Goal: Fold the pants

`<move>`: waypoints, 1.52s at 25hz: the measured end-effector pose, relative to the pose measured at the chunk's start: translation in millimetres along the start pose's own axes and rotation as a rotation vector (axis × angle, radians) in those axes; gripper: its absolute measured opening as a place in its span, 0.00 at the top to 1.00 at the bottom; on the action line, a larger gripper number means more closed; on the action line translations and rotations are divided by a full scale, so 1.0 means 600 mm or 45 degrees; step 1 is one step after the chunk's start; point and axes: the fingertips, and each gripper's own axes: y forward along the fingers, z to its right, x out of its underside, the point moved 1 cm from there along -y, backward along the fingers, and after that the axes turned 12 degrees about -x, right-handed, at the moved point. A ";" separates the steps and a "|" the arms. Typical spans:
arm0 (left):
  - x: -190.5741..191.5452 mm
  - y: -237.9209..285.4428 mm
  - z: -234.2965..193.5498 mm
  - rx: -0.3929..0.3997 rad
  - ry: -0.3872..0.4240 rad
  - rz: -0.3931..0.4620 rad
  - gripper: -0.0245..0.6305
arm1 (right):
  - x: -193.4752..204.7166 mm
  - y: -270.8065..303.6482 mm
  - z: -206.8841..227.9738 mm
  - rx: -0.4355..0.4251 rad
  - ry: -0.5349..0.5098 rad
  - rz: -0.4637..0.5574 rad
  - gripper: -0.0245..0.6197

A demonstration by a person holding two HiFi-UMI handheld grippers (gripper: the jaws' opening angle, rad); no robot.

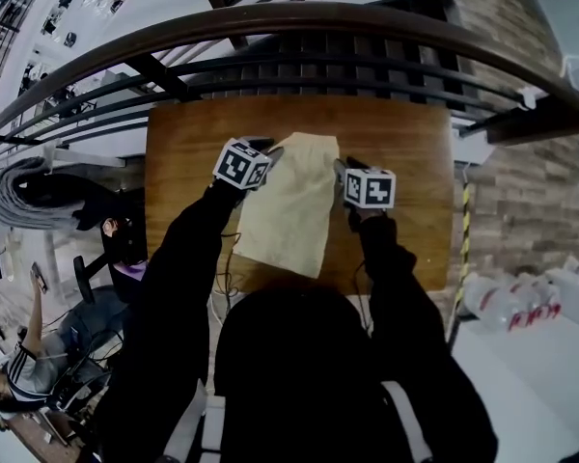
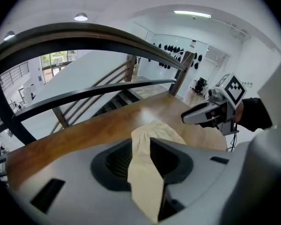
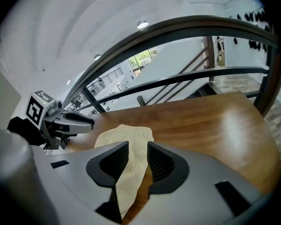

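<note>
- Left gripper (image 1: 267, 150) and right gripper (image 1: 341, 168): jaws clamped on opposite side edges of the pants (image 1: 288, 215), on the tabletop (image 1: 405, 143).
- Judged mid-fold; next move needs both edges carried evenly.

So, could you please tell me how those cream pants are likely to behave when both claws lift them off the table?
Probably floppy: the pants bunch into a soft strip where the left claw and right claw pinch them. Likely light, since the cloth looks thin. They would probably sag between the two grips when lifted.
</note>
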 end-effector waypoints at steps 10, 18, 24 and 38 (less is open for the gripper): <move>-0.050 0.089 0.007 0.062 0.337 -0.052 0.80 | -0.055 0.070 0.035 0.023 -0.180 -0.123 0.77; -0.031 0.155 -0.002 0.149 0.591 -0.194 0.80 | -0.043 0.133 0.058 -0.014 -0.215 -0.312 0.77; -0.018 0.168 -0.004 0.270 0.471 -0.258 0.80 | -0.045 0.157 0.064 -0.044 -0.222 -0.356 0.77; 0.012 0.138 0.014 0.089 0.731 -0.122 0.92 | -0.044 0.122 0.022 -0.048 -0.489 -0.342 0.89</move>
